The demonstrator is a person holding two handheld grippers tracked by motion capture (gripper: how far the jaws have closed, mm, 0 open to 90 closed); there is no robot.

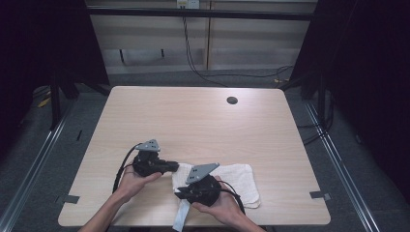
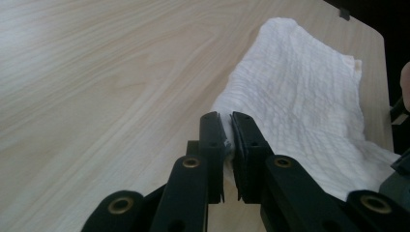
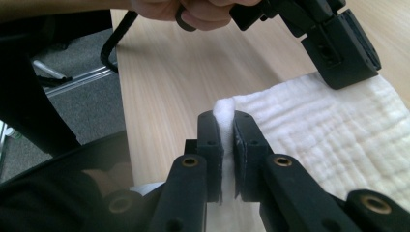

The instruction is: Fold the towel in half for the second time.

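On the near edge of the surface (image 1: pixel 193 121), high view: one white cloth (image 1: pixel 239 181), two tools, two hands. Left tool (image 1: pixel 174 166) touches the cloth's left end; right tool (image 1: pixel 180 194) sits at the cloth's near-left corner. One dark round hole (image 1: pixel 232 100) near the far edge. Surface is pale wood grain; grey floor around it, cables trailing along the back wall.

Left gripper view: left tool (image 2: pixel 227 140) clenched on a fold of the cloth (image 2: pixel 300 92), one edge pinched between the jaws.

Right gripper view: right tool (image 3: pixel 227 135) clenched on a raised corner of the cloth (image 3: pixel 333 140); the other tool (image 3: pixel 338 48) rests at the cloth's far edge.
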